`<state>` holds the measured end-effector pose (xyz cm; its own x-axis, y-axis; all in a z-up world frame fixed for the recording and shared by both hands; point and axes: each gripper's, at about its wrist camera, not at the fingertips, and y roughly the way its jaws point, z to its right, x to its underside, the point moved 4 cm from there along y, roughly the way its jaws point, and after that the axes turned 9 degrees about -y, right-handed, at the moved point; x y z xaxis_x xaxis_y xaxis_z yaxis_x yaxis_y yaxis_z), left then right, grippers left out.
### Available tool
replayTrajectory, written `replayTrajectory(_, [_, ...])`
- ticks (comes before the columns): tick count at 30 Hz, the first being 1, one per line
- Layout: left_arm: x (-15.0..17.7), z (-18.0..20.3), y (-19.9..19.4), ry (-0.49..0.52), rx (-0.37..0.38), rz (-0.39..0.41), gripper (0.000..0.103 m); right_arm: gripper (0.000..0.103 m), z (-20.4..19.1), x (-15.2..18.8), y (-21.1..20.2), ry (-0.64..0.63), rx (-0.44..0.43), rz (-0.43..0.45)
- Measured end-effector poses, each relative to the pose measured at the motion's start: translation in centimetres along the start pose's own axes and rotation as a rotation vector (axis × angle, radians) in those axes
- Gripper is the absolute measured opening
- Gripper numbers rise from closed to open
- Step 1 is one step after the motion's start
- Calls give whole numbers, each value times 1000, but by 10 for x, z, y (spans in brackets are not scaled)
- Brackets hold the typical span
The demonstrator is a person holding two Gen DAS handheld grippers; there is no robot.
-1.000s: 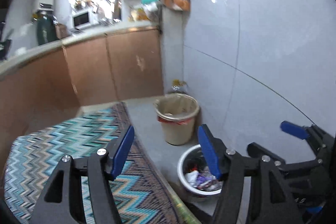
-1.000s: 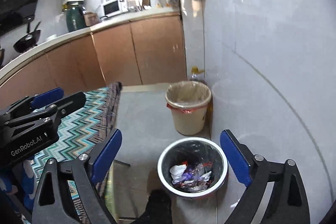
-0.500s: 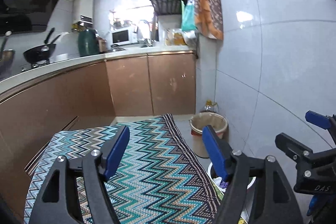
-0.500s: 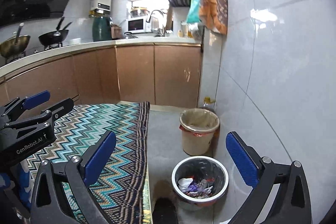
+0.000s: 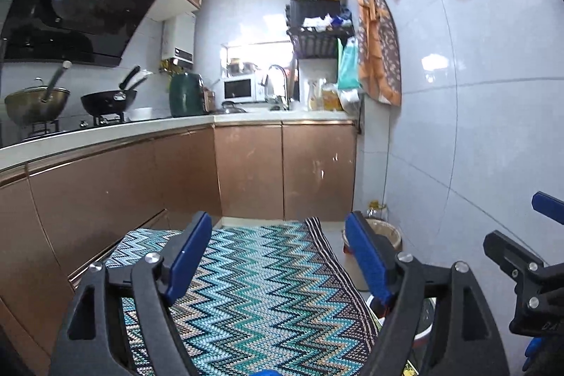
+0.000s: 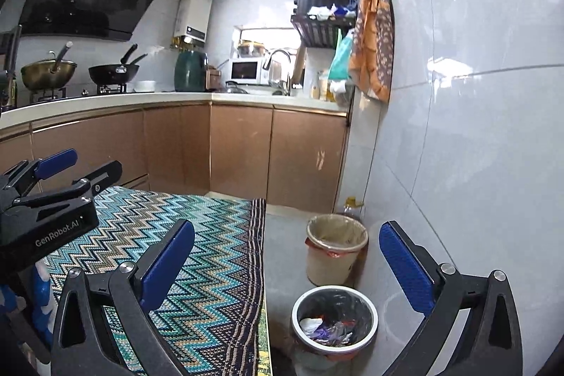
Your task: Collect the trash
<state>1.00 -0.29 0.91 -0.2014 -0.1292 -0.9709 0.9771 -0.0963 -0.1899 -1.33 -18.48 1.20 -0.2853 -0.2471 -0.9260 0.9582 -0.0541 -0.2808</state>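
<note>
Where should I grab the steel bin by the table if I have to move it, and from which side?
Take the steel bin by its rolled top rim, coming down from above with the right hand-held gripper, one finger inside and one outside. It stands upright and open, and the rim is its only thin edge. The wall side looks freest; the table crowds the other.

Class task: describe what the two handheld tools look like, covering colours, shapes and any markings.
Both the left tool and right tool have black angular frames, silver bolts and ribbed blue pads. The left one's body reads "GenRobot.AI" in white. No cables or sleeves visible.
</note>
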Motion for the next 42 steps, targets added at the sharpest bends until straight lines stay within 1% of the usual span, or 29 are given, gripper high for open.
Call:
replayTrajectory(7, [-3,-10,-20,-12,-21,34,77,103,-3,-5,-18,-7,4,40])
replayTrajectory(19, [-2,-11,-35,-13,-21,44,77,103,-1,-8,-39,-9,15,89])
replayTrajectory(29, [-7,-12,-46,-20,-19,61,77,103,1,-10,-52,-1,22,113])
replayTrajectory(42, [-11,-18,-51,-33,-18,66,77,103,0,-12,-59,-4,22,130])
